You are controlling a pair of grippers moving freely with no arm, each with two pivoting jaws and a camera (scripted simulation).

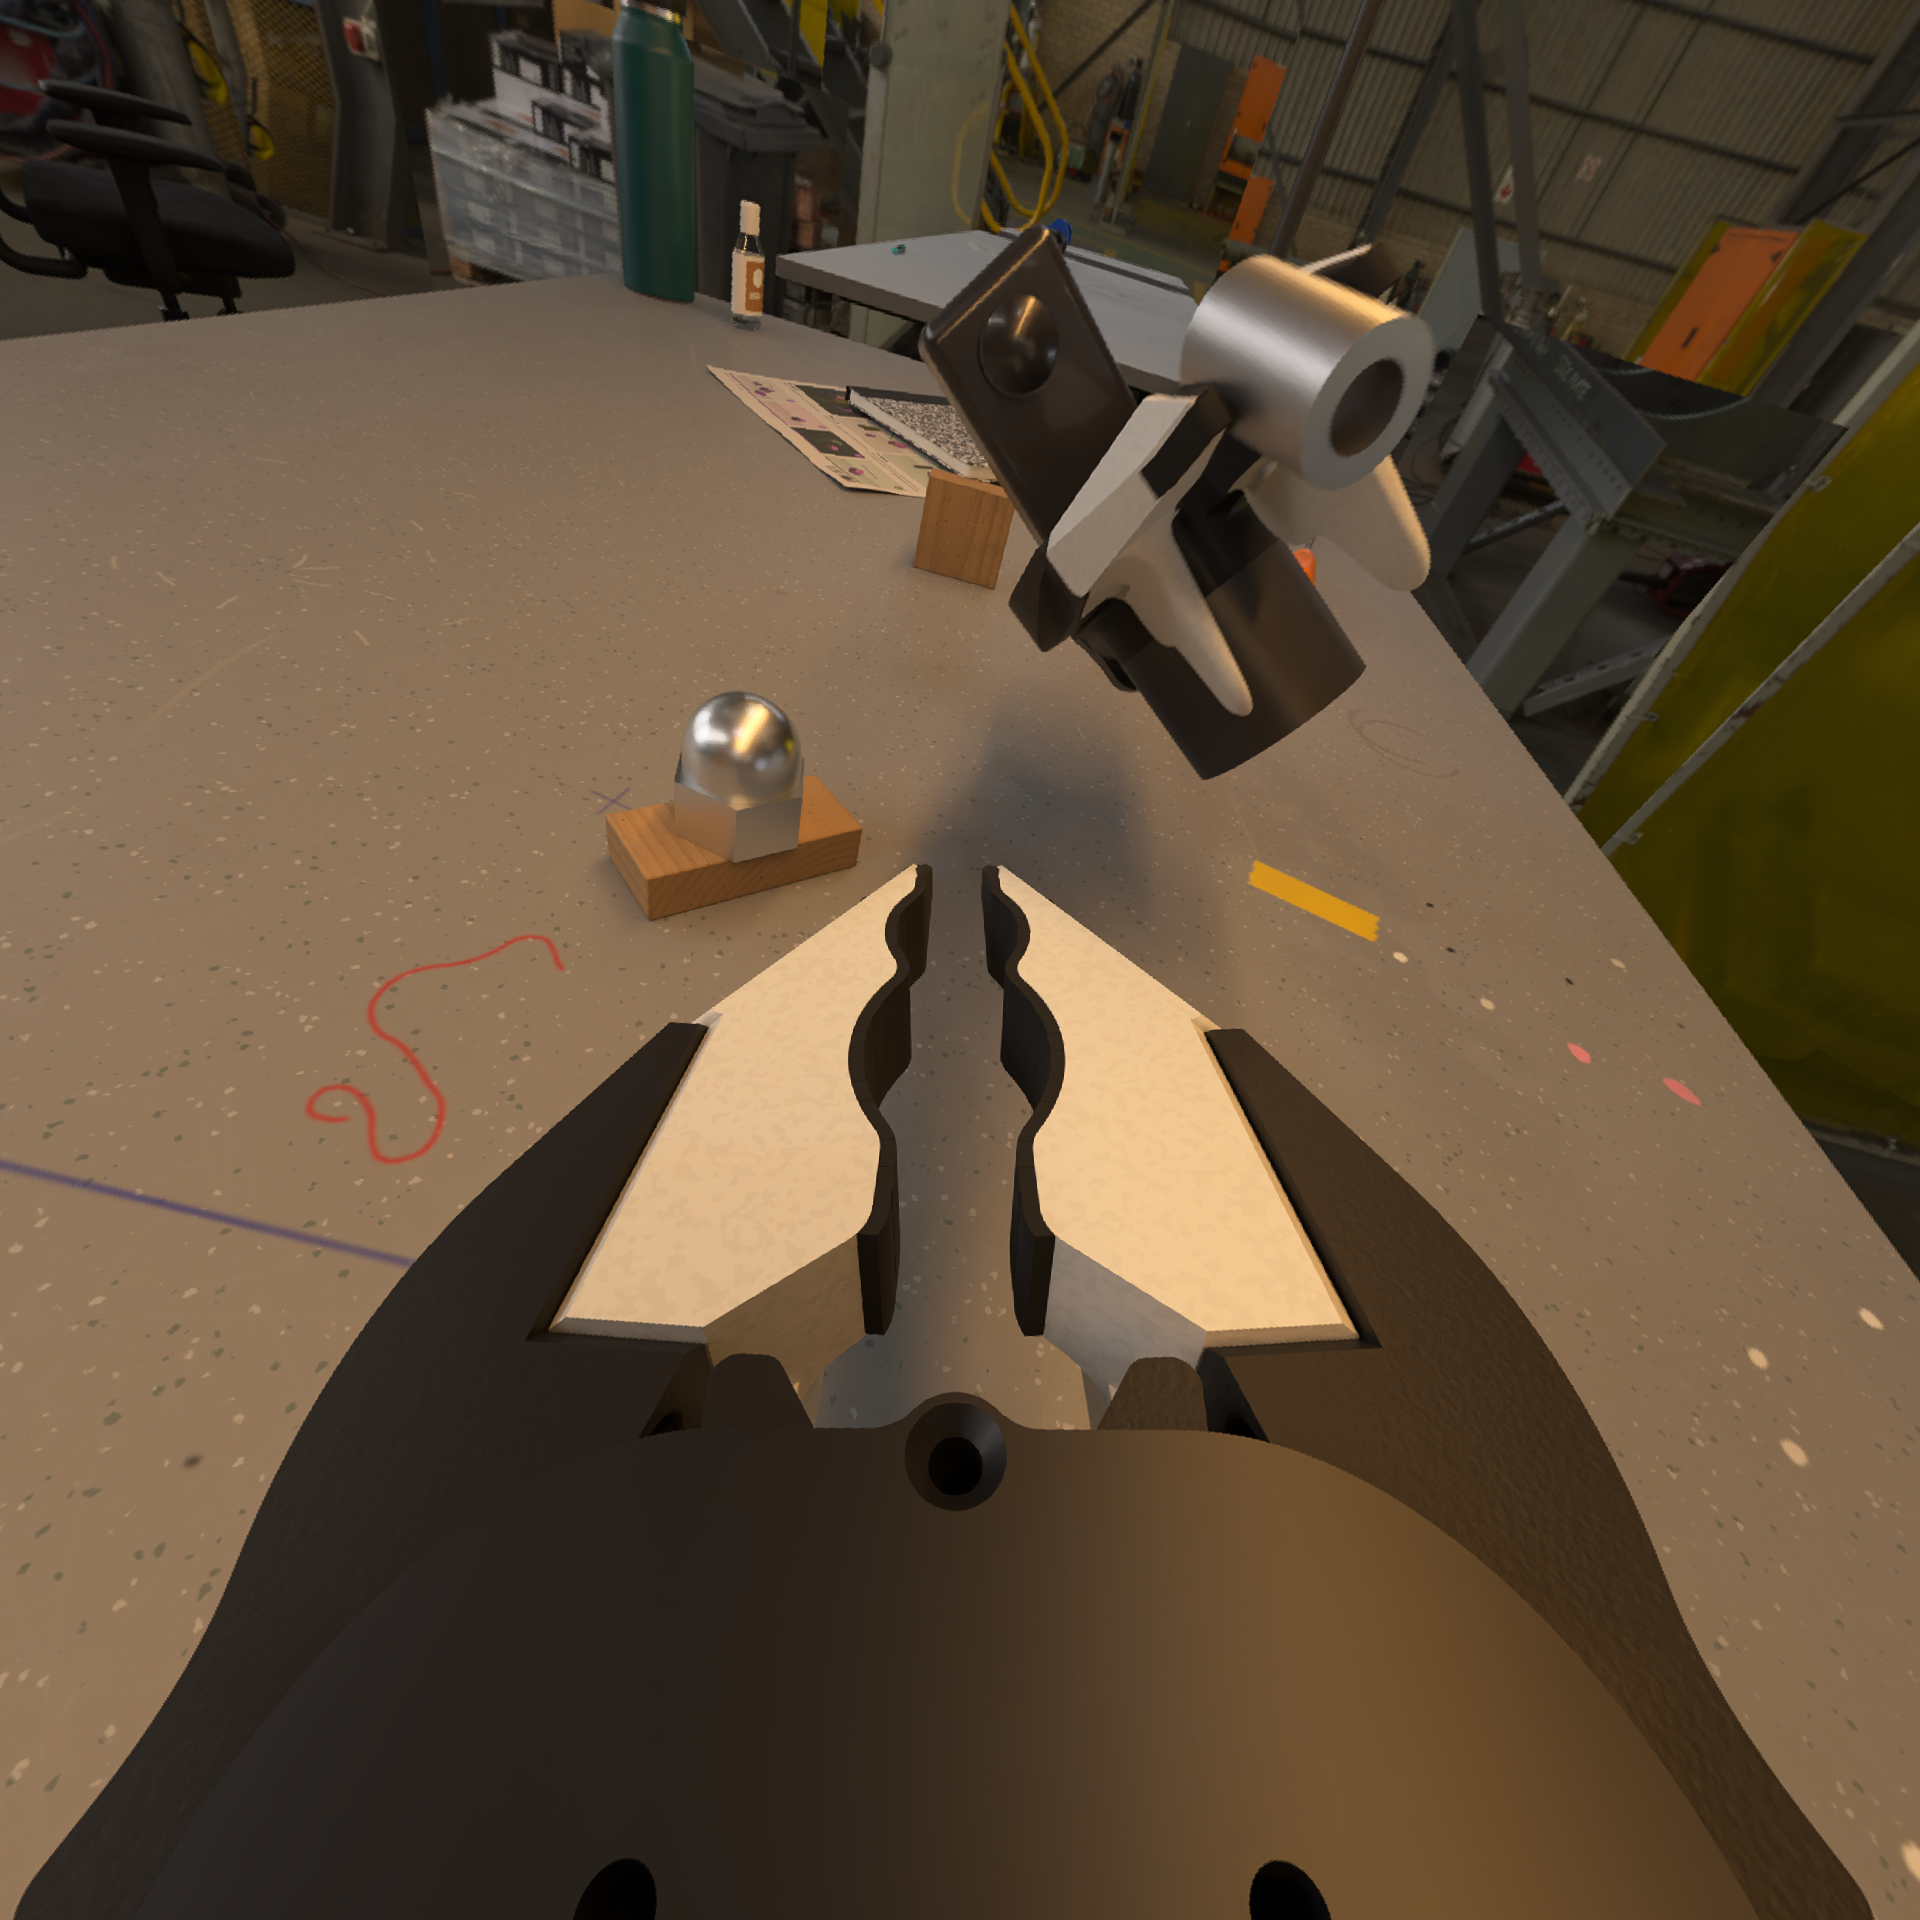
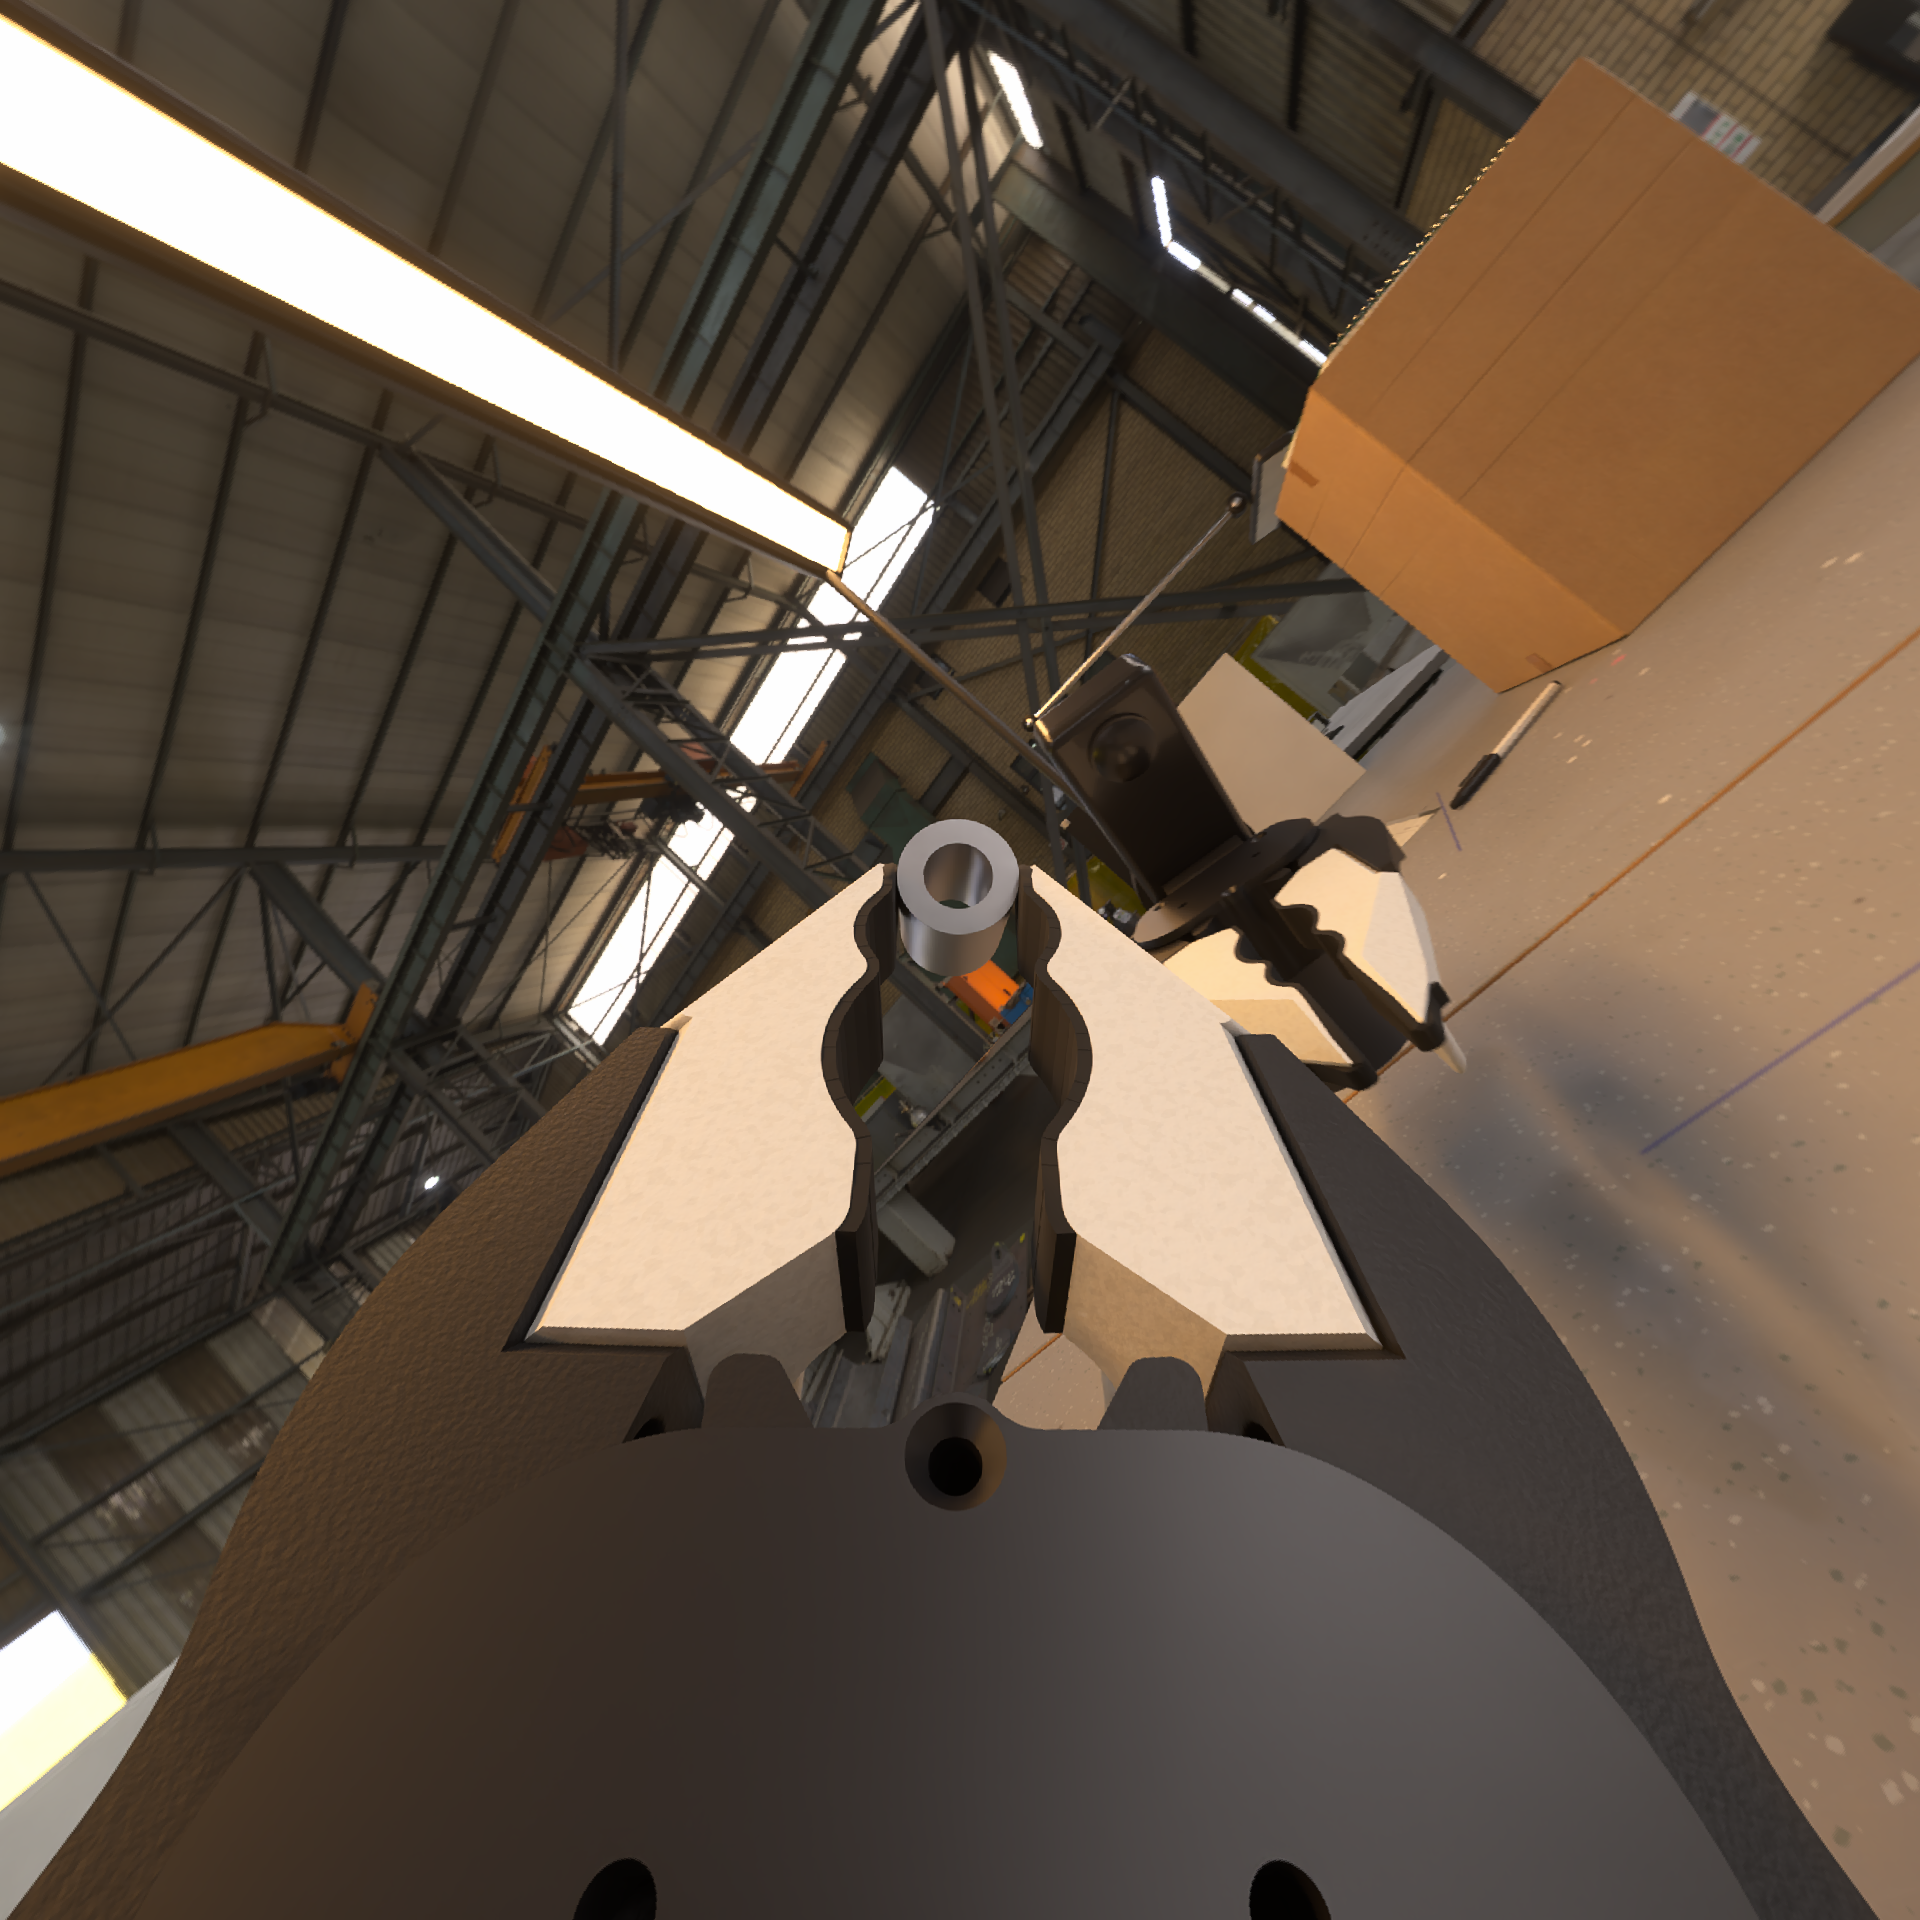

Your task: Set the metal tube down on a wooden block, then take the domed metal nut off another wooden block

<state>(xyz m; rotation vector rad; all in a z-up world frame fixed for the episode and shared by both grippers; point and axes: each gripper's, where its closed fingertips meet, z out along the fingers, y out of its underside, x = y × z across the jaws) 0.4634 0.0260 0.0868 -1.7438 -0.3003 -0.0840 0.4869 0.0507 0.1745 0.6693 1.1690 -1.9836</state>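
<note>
A shiny domed metal nut (image 1: 740, 774) stands on a flat wooden block (image 1: 727, 868) on the table, just ahead and left of my left gripper (image 1: 956, 883). That gripper is empty, its jaws only a narrow gap apart, low over the table. A second, cube-like wooden block (image 1: 963, 530) stands farther back. My right gripper (image 1: 1247, 457) hangs in the air beyond, right of that block, shut on the short metal tube (image 1: 1299, 353). In the right wrist view the tube (image 2: 951, 935) sits between the tips of the right gripper (image 2: 956, 883), pointing up at the roof. The left gripper (image 2: 1413, 1065) shows at the right.
A green bottle (image 1: 652, 145), a small bottle (image 1: 747, 265) and papers with a notebook (image 1: 862, 426) lie at the table's far side. Yellow tape (image 1: 1314, 900) and a red scribble (image 1: 416, 1039) mark the top. The table edge (image 1: 1558, 790) runs along the right. A cardboard box (image 2: 1590, 395) stands on the table.
</note>
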